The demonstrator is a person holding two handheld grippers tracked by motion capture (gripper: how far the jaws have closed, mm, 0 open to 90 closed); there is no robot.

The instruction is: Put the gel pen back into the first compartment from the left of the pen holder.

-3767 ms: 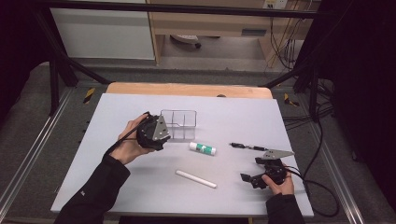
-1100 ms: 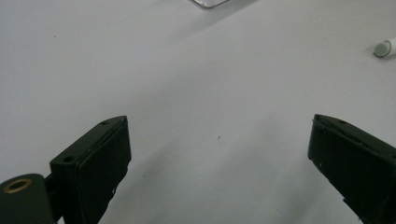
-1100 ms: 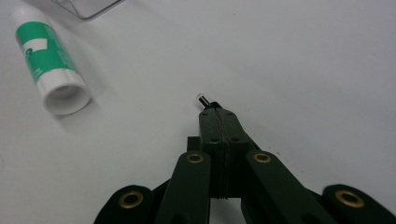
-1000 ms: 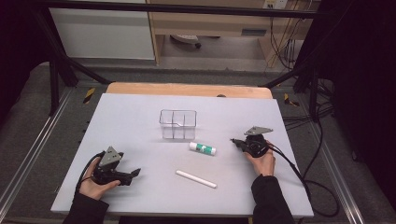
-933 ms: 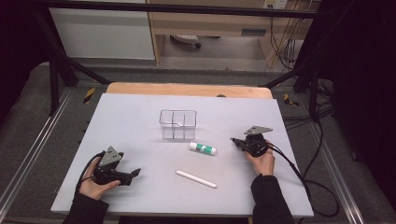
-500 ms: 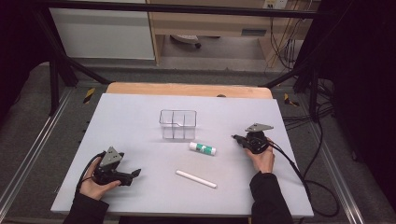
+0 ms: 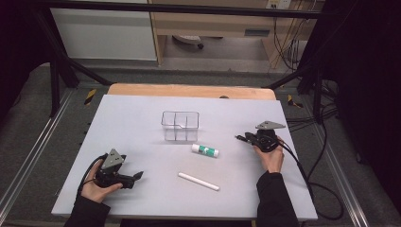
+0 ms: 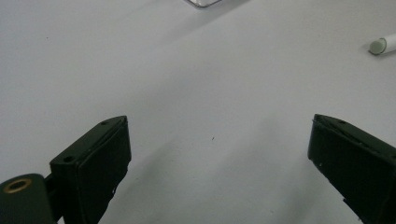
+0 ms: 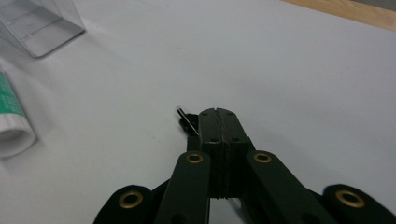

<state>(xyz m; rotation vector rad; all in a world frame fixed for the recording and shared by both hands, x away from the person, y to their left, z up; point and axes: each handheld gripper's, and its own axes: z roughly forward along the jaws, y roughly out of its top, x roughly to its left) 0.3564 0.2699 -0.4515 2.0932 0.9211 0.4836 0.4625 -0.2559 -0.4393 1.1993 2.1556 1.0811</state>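
Two grippers over a white table (image 7: 142, 118): left gripper (image 8: 219, 154) spread, right gripper (image 9: 217, 122) pinching a black pen (image 9: 186, 120).

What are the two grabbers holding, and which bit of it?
The right gripper is shut on a thin black pen, pinched at its jaw tips; a short end pokes out. The left gripper is open and holds nothing.

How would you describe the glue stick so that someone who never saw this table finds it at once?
Start at the clear plastic divided box near the middle of the pale grey table. Just in front of it, toward the person and slightly right, lies the short white glue stick. Its green label sets it apart from the longer, plain white stick lying nearer the person.
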